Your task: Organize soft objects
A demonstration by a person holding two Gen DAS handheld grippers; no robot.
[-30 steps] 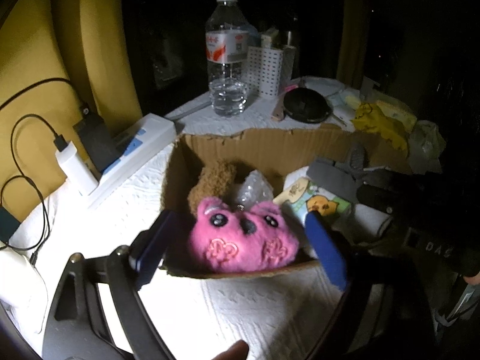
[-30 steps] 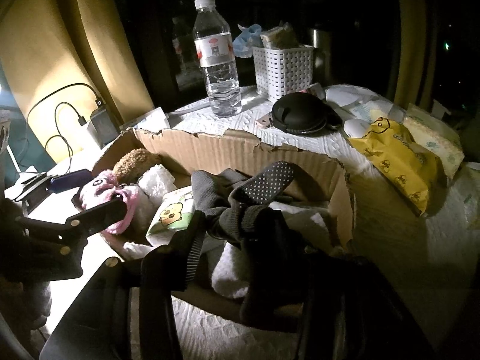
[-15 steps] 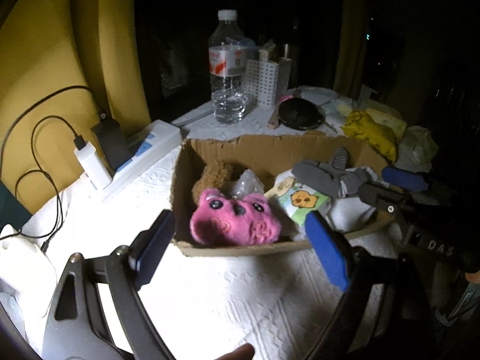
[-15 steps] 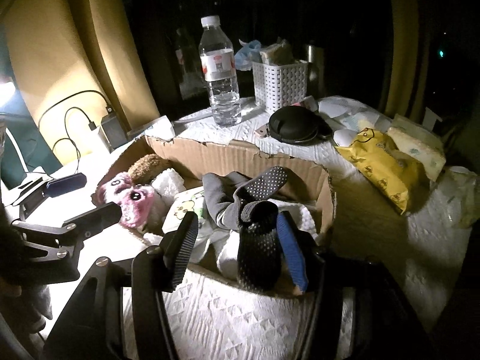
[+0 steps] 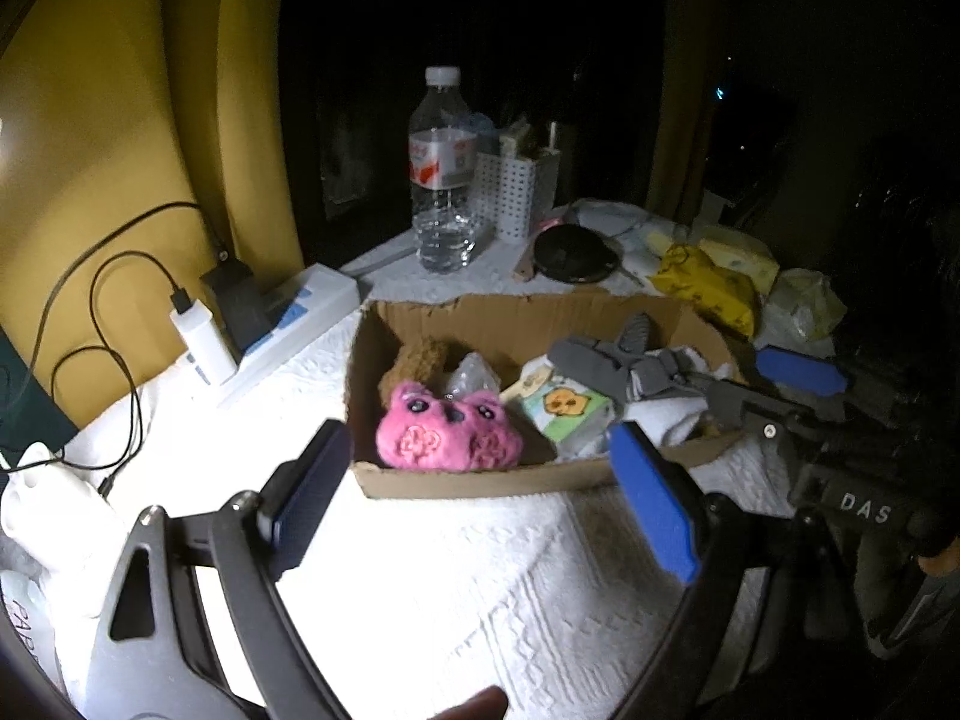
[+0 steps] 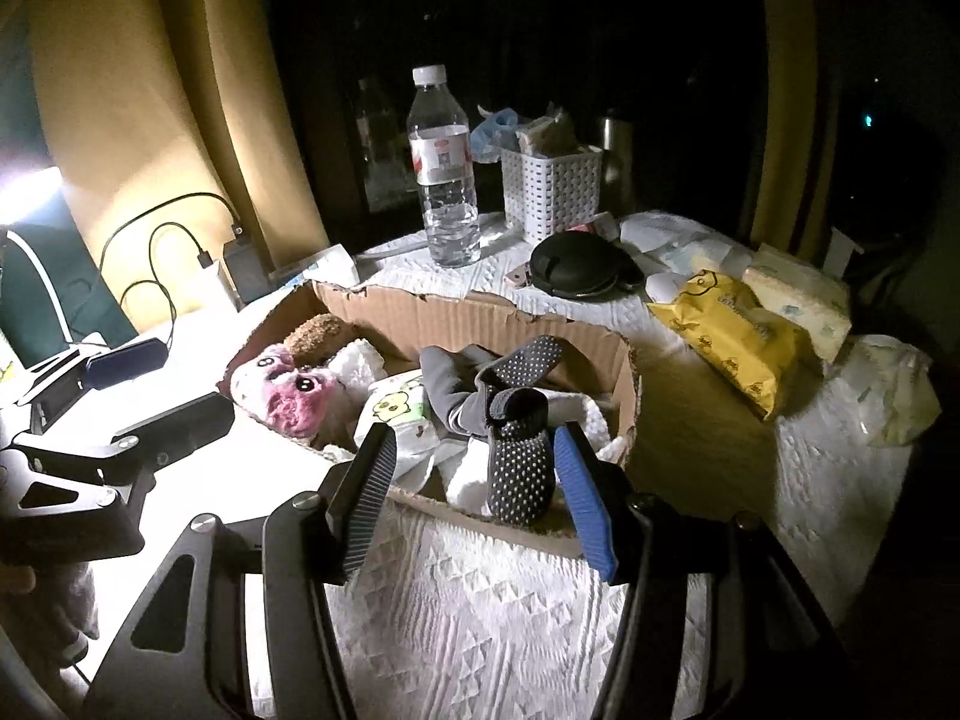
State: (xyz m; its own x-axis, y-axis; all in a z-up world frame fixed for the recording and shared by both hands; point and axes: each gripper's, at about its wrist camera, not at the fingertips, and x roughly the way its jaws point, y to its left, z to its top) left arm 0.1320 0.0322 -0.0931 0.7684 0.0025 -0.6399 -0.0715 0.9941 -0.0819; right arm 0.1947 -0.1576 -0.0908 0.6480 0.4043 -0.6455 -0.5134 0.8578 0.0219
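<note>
While both tools are held short of the near edge of the cardboard box (image 6: 480, 312), a pause between placements can be judged: the left gripper (image 5: 480, 498) is spread wide and nothing is carried in it, and the right gripper (image 6: 474, 492) is likewise parted and empty, its fingers flanking but not pinching the dotted grey sock (image 6: 519, 462) that is draped over the box's front rim. One pink plush toy (image 5: 447, 429) is seen lying in the box's left end, with one brown plush (image 5: 423, 360) behind it, one printed packet (image 5: 564, 408) in the middle, and white cloth beneath the grey socks, of which at least two are made out. If more is to be sorted, a fresh soft item must be chosen; the hanging sock would probably need to be tucked inside first. One water bottle (image 6: 444, 168) and one white basket (image 6: 552, 192) are counted behind
</note>
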